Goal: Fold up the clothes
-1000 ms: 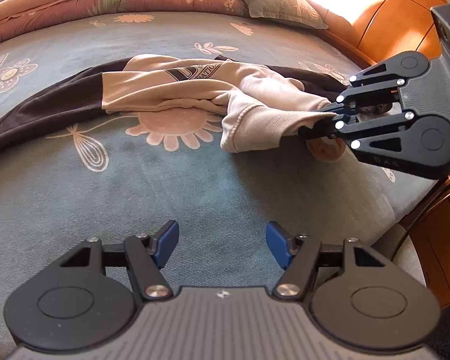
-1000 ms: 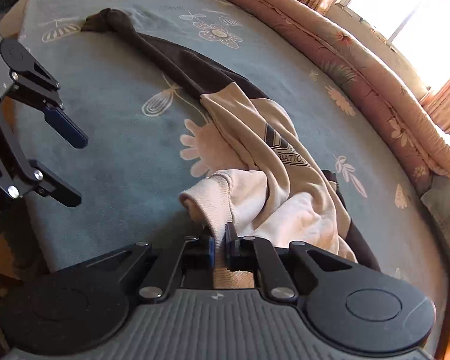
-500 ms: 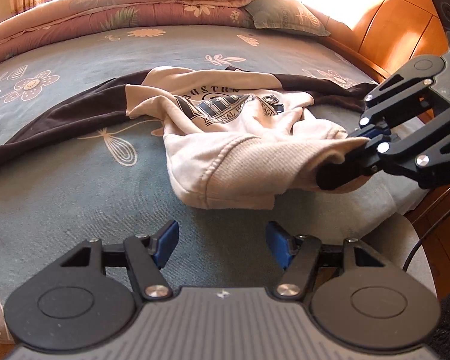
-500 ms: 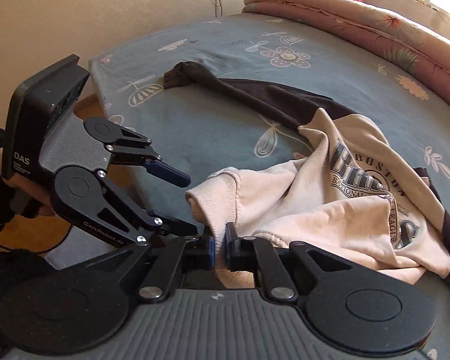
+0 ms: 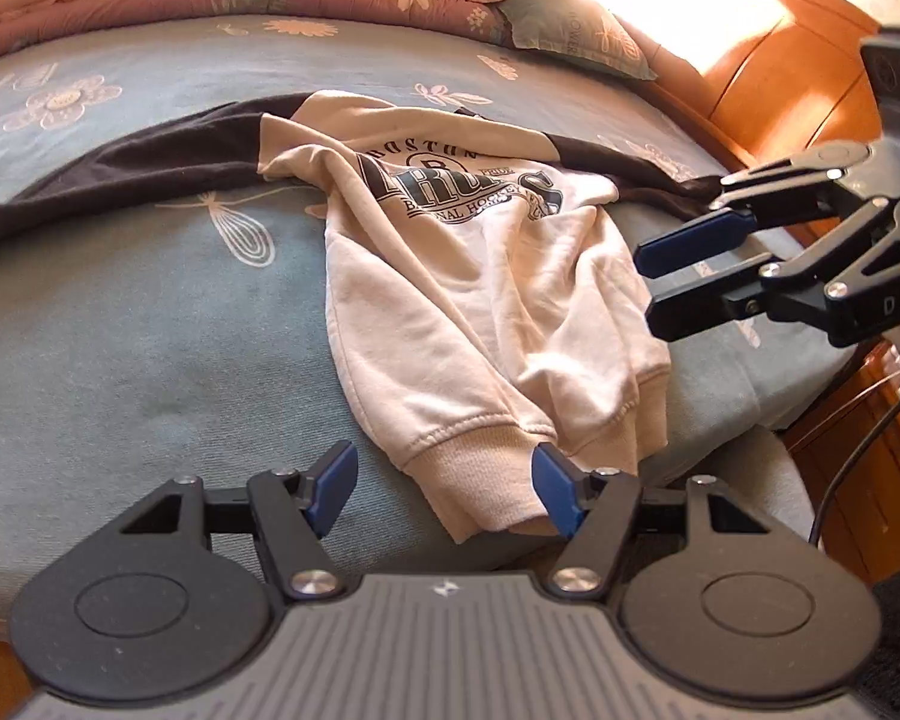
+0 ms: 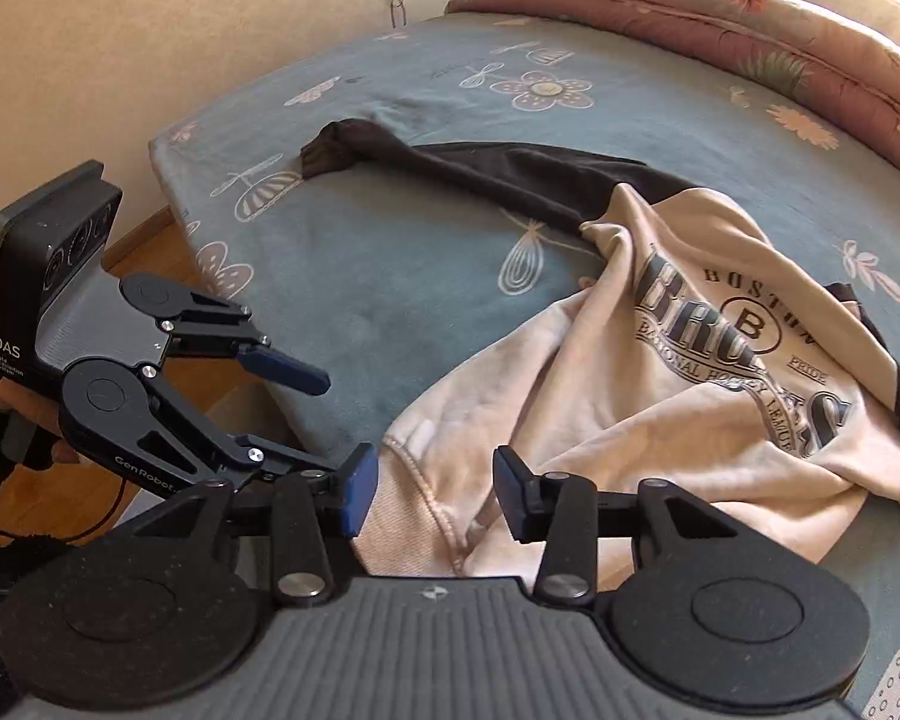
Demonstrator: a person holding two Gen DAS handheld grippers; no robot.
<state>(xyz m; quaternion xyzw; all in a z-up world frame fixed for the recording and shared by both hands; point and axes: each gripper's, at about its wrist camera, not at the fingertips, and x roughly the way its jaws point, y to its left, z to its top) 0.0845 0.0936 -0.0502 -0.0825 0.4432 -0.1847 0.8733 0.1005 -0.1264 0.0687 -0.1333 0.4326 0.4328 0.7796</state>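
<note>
- Just ahead of the left gripper (image 5: 444,489), the cream sweatshirt (image 5: 480,300) lies crumpled on the blue flowered bedspread (image 5: 150,330), its ribbed hem between the parted fingers.
- Right gripper (image 6: 435,495): jaws apart, nothing clamped, the hem lying between them.
- Beyond both grippers, the sweatshirt's dark sleeve (image 6: 510,174) stretches across the bed.

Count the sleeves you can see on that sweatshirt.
2. One dark sleeve stretches across the bed toward the wall-side corner; the other dark sleeve runs toward the wooden headboard side. Both join the cream sweatshirt.
</note>
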